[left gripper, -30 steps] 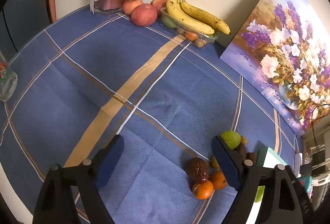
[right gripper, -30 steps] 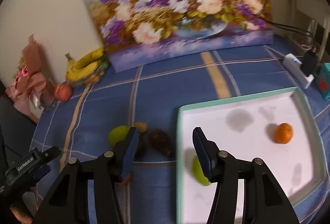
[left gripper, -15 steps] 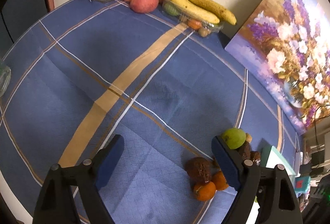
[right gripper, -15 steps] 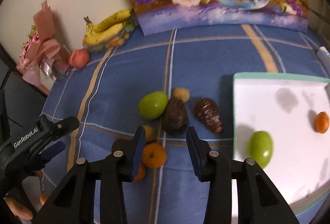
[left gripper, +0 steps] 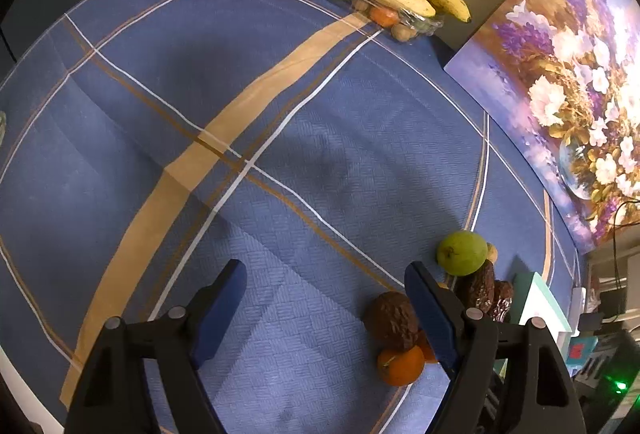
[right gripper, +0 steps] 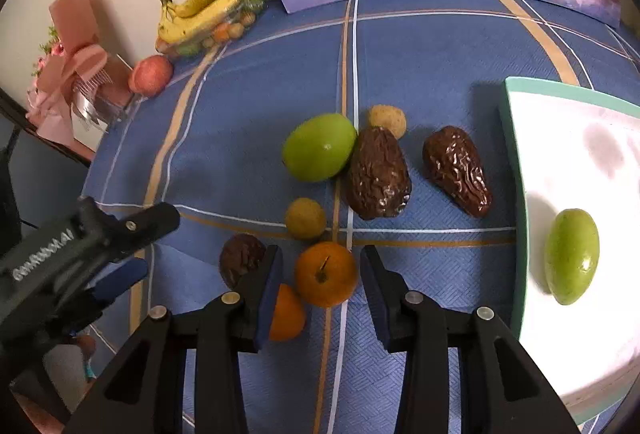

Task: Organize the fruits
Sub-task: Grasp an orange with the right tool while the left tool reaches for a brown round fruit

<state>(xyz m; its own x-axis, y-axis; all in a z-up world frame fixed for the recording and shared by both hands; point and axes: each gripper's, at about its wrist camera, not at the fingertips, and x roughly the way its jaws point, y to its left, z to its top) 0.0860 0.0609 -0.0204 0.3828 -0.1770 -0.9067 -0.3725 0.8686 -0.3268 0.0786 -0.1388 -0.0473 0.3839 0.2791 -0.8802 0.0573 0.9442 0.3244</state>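
Loose fruit left of the tray (right gripper: pixel 516 170) on the tabletop (right gripper: pixel 420 46).
One fruit (right gripper: pixel 572 256) lies in the tray; bananas (right gripper: pixel 208 6) sit far behind, by the wall.

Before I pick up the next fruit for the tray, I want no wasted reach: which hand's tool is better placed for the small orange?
Right. The right tool brackets the small orange, pads not yet touching. The left tool, its jaws closing, has only tablecloth between them.

Fruit (right gripper: pixel 319 147) on blue-clothed table (left gripper: pixel 280 82)

Dim warm light, soft shadows, tray glare, fisheye bending, dark corners
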